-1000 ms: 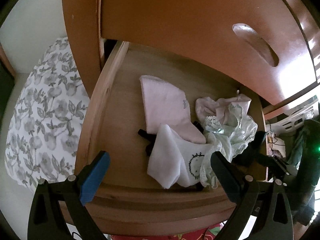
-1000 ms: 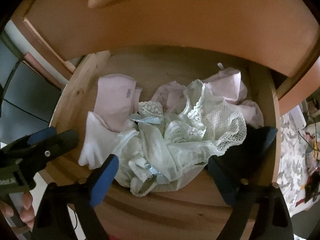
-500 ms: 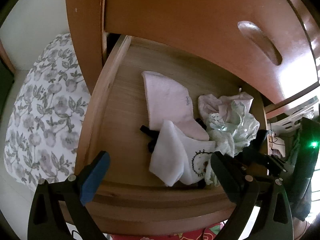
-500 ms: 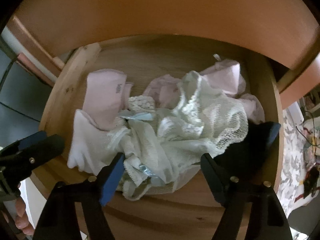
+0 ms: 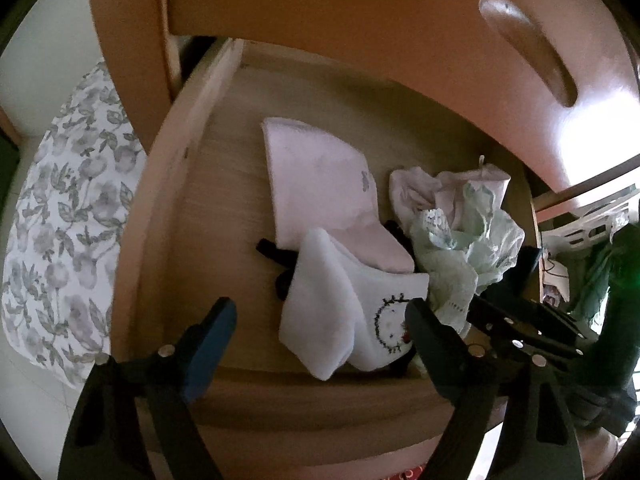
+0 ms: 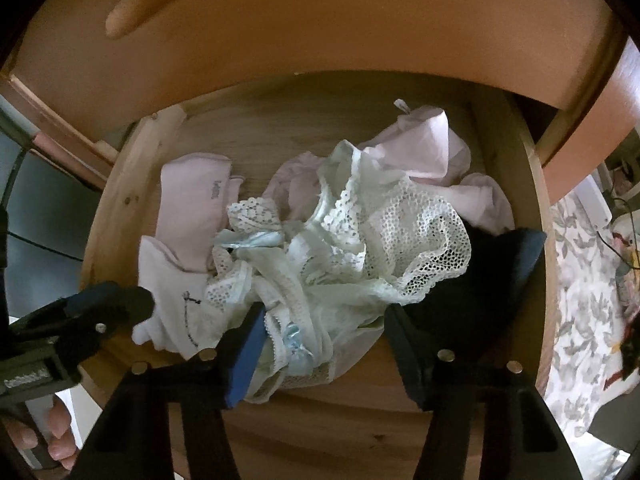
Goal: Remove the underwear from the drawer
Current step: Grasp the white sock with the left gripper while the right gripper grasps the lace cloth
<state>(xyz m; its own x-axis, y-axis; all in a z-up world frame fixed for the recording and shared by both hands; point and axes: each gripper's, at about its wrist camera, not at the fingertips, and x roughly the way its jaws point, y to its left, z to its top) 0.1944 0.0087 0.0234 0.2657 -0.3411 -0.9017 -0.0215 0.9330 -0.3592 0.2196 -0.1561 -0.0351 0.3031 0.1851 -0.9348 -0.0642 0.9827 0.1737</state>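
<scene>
Open wooden drawer [image 6: 516, 184], contents: pale green lace underwear [image 6: 360, 248] is lying bunched toward the right side, on top of pink garments [image 6: 424, 148]; a folded pink cloth [image 5: 320, 176] and a white cloth with a stitched face [image 5: 360, 312] are sitting toward the middle.

Right gripper [image 6: 324, 320]: pointing down into the pile, jaws closing around the lace underwear, fabric between them, pads not yet clearly pressing.

Left gripper [image 5: 320, 320]: hovering over the drawer's front edge, jaws narrowing but apart, holding nothing.

Beside the drawer: a floral bedcover [image 5: 68, 220] is showing.
</scene>
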